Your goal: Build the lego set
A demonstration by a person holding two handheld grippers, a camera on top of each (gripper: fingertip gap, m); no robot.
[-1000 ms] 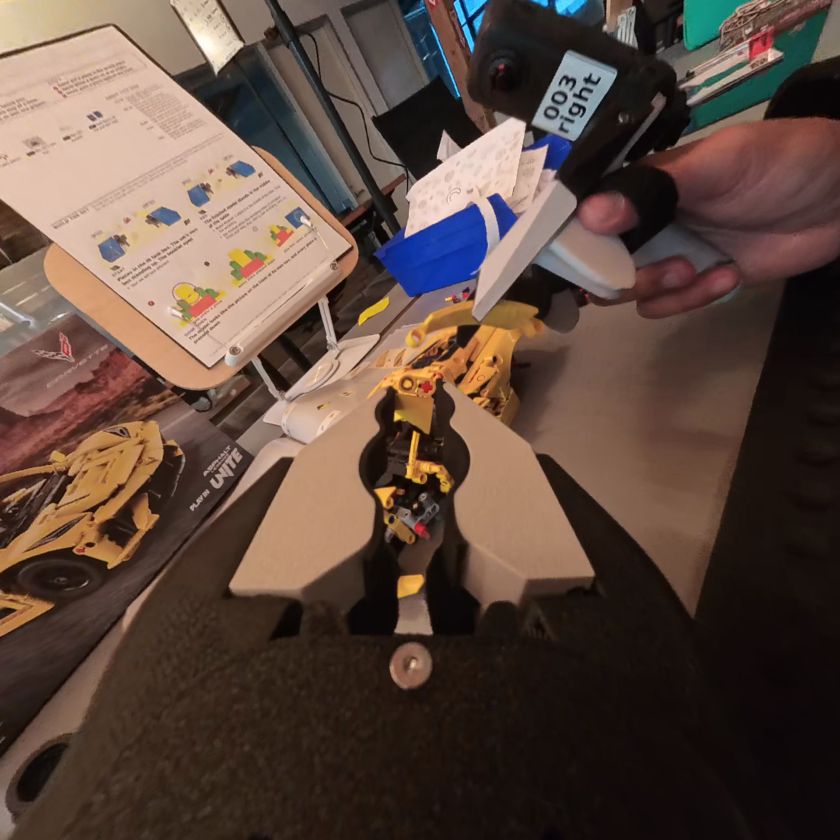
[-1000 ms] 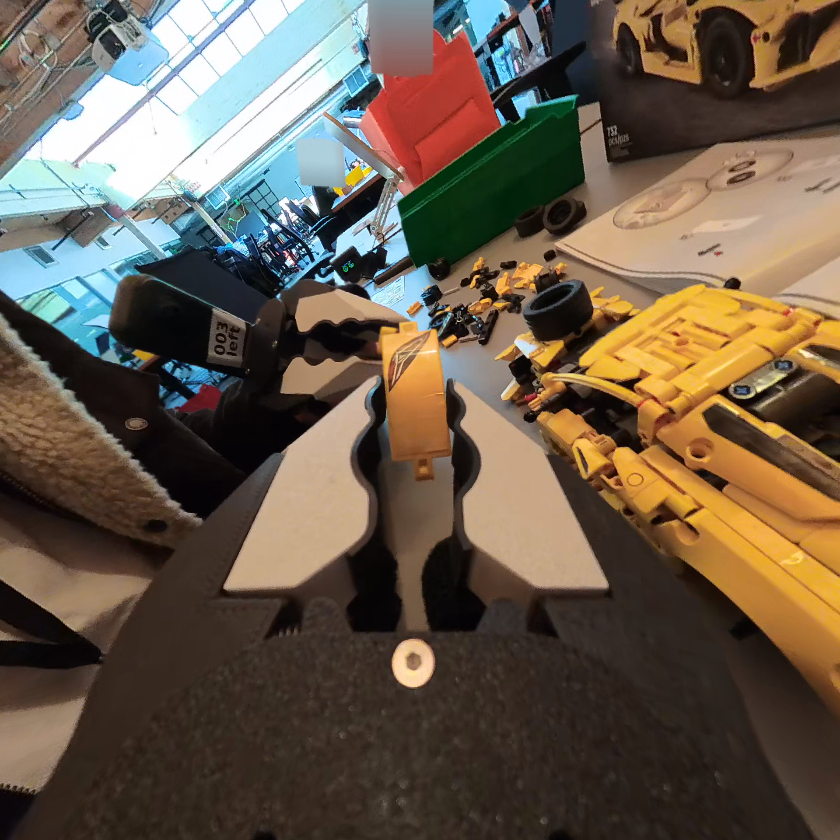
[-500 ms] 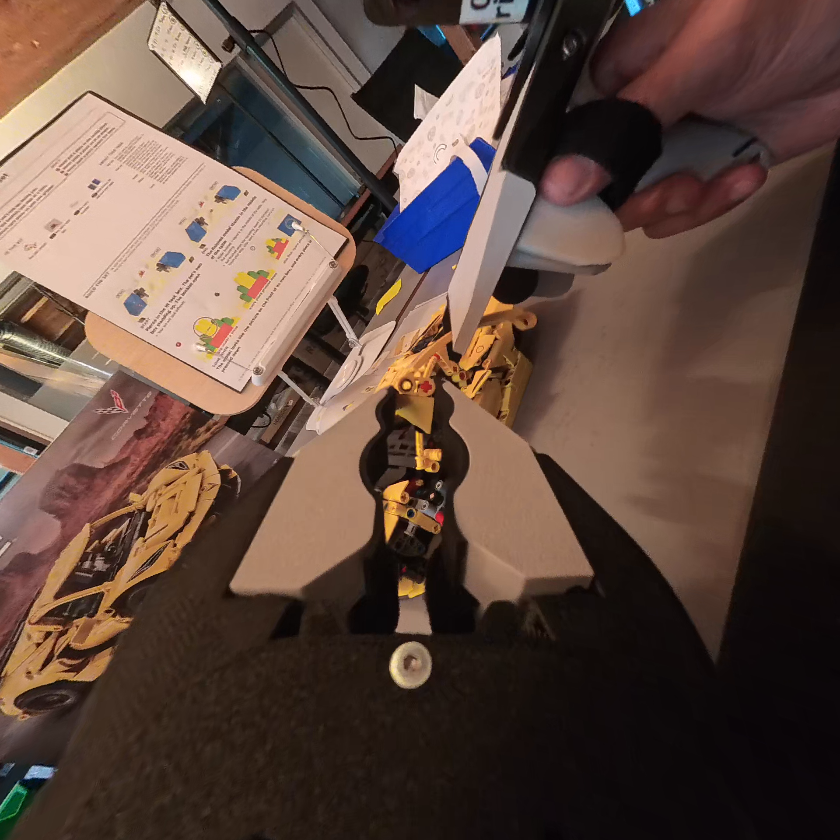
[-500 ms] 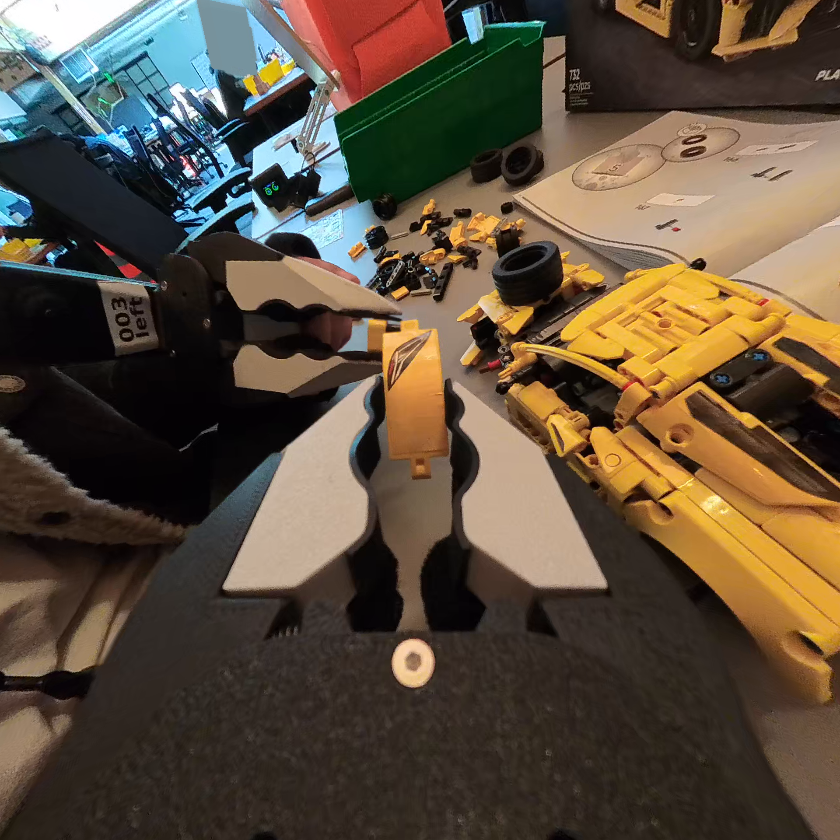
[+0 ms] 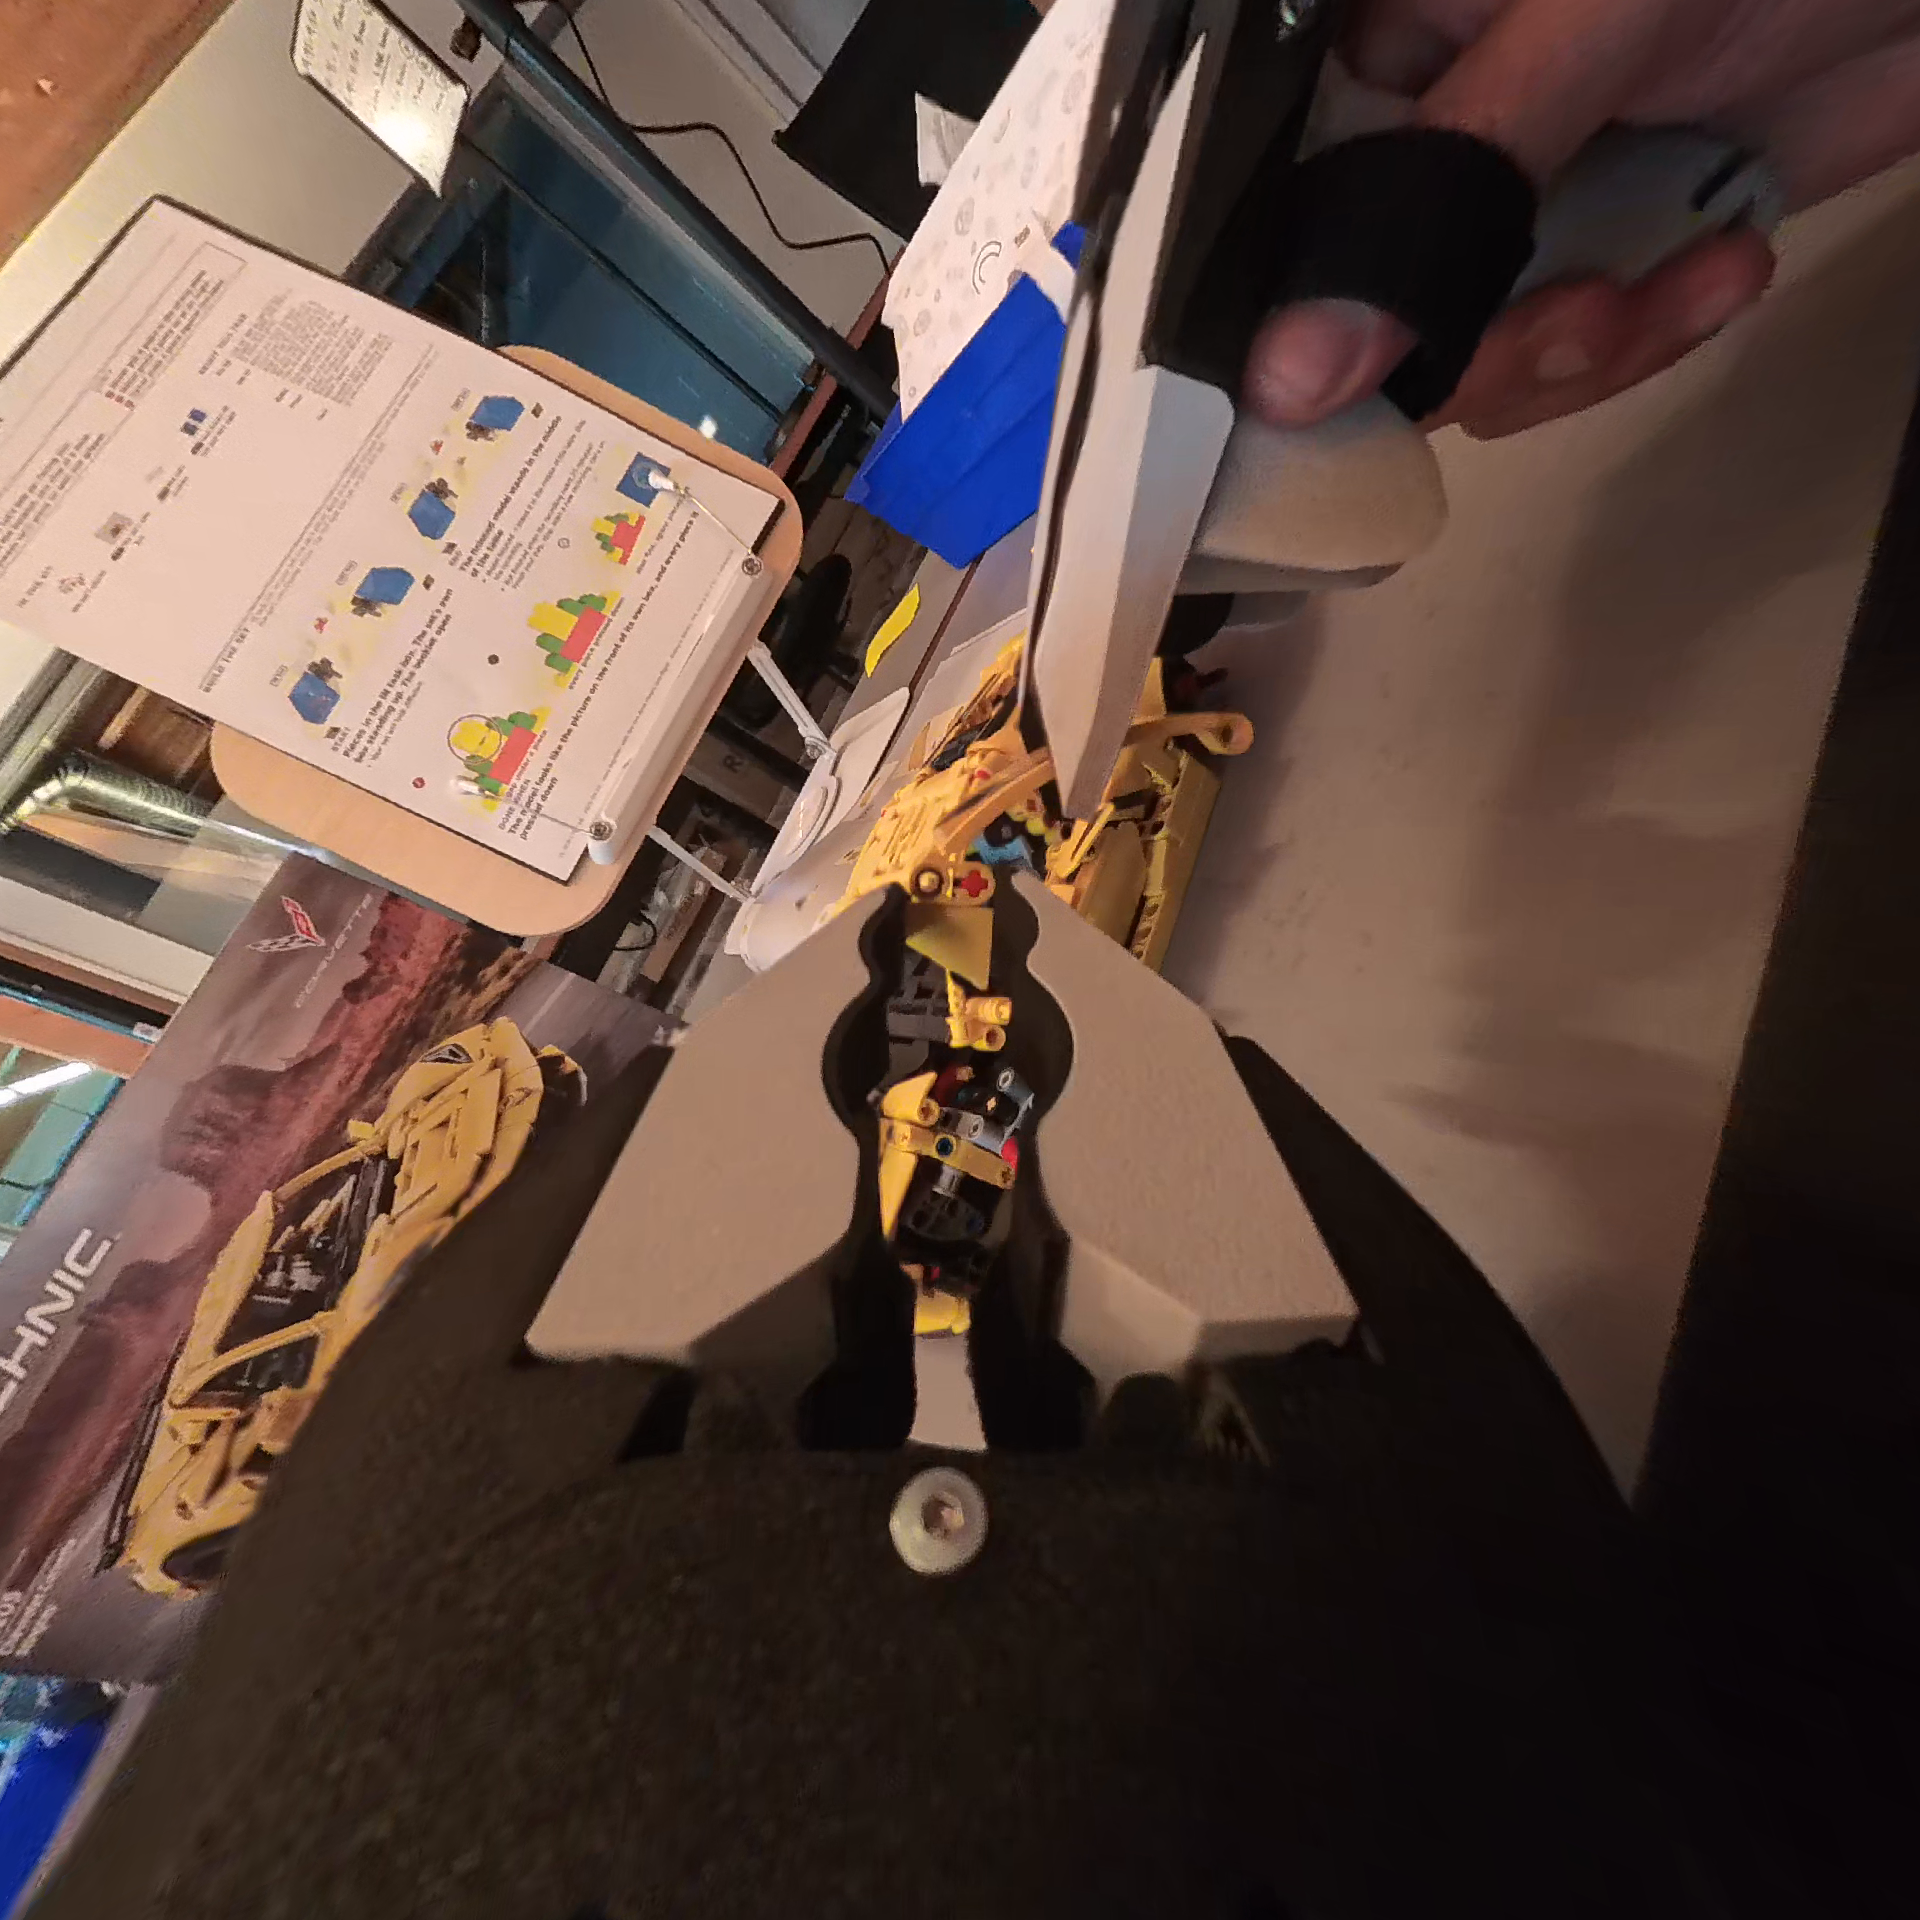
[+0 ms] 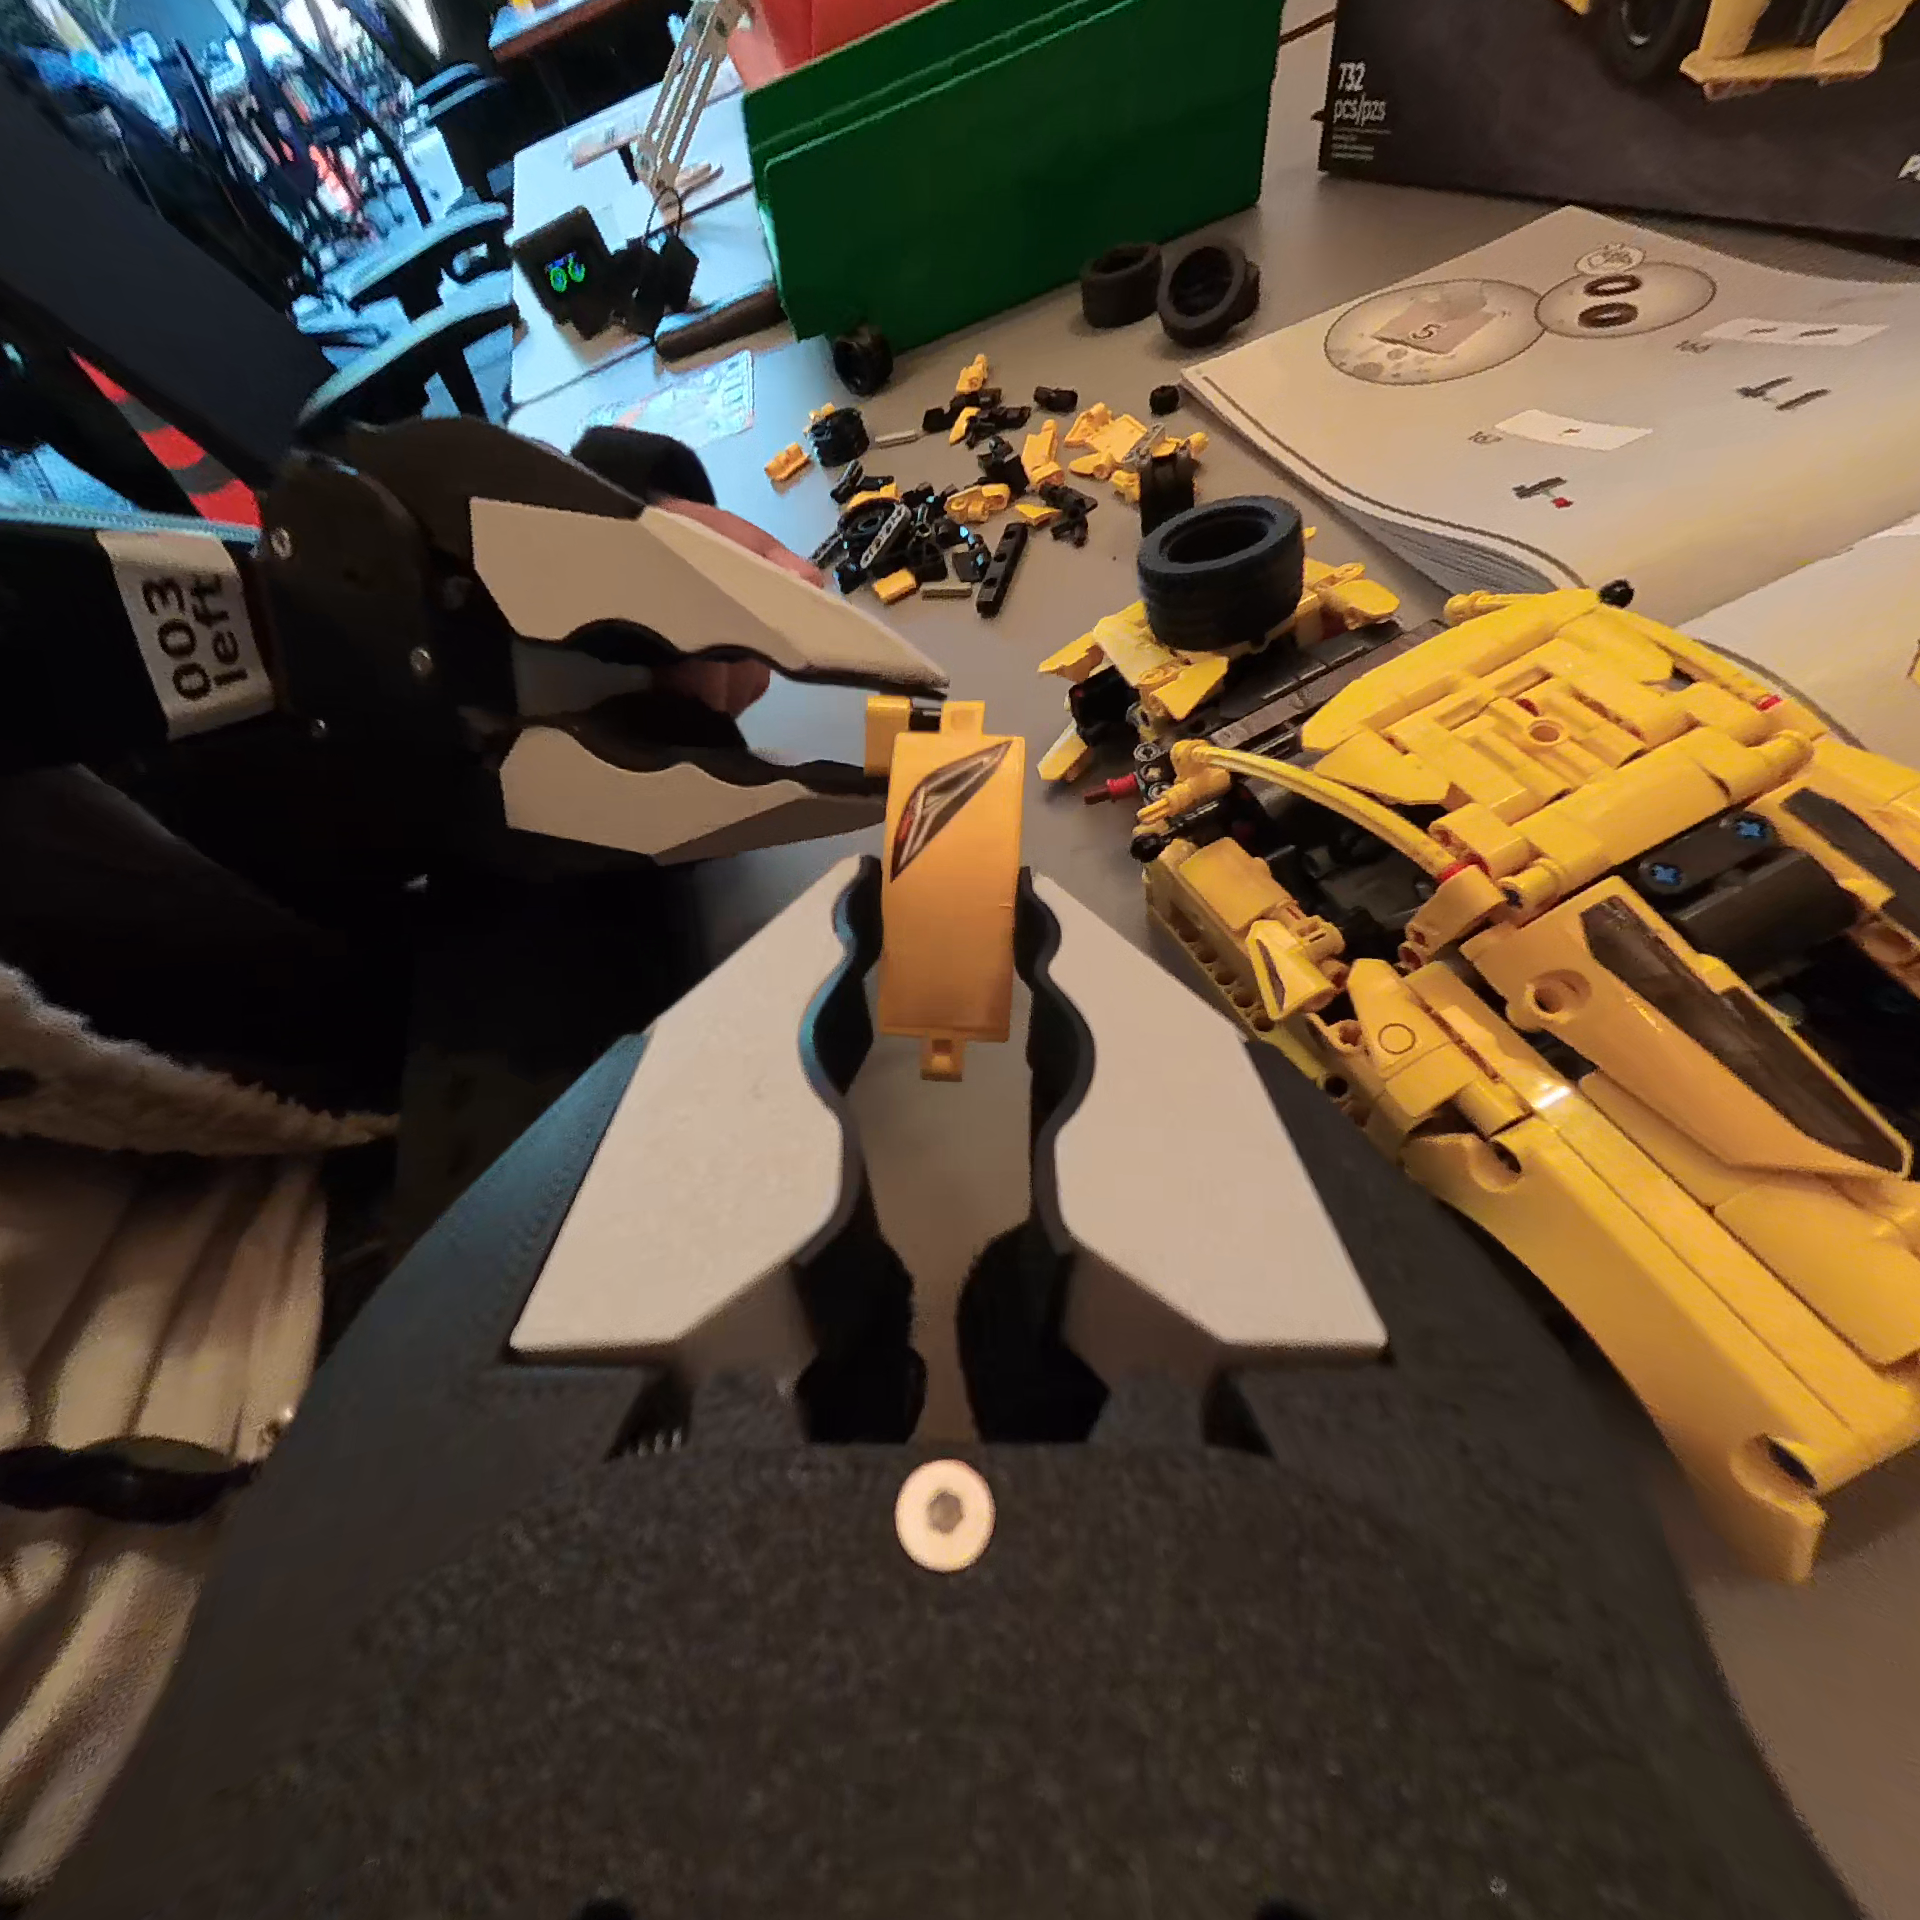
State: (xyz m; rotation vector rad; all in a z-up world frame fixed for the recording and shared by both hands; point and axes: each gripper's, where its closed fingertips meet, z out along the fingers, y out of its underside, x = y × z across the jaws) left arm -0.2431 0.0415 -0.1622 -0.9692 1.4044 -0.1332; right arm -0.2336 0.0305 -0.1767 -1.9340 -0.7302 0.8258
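Just left of the yellow brick-built sports car [image 6: 1558, 935], above the grey table top [image 5: 1455, 935], the right gripper [image 6: 948, 873] is clamped on a curved yellow panel with a dark pointed sticker [image 6: 951, 904]. The panel stands upright between the grey fingers, its small tab pointing back toward the camera.

The left gripper [image 6: 904, 727] reaches in from farther left of the car. Its jaws stand a little apart, with the tips above and below a small yellow-and-black connector [image 6: 891, 717] at the panel's top corner. They do not appear to press on it. In the left wrist view the left gripper [image 5: 961, 894] points toward the car [image 5: 935, 821], whose open framework shows through the gap. The right gripper [image 5: 1070, 800], held by a hand [image 5: 1558, 260], comes down from above with its tip just over the car.

A loose black rubber tyre [image 6: 1221, 571] sits on a yellow sub-assembly touching the car's far end. Beyond that lies a scatter of small yellow and black parts [image 6: 977, 499]. Farther back are two more black tyres [image 6: 1169, 286] and a green plastic bin [image 6: 997, 156]. An open printed instruction booklet [image 6: 1558, 395] lies just behind the car, and the dark set box showing the finished car [image 6: 1558, 104] is behind the booklet.
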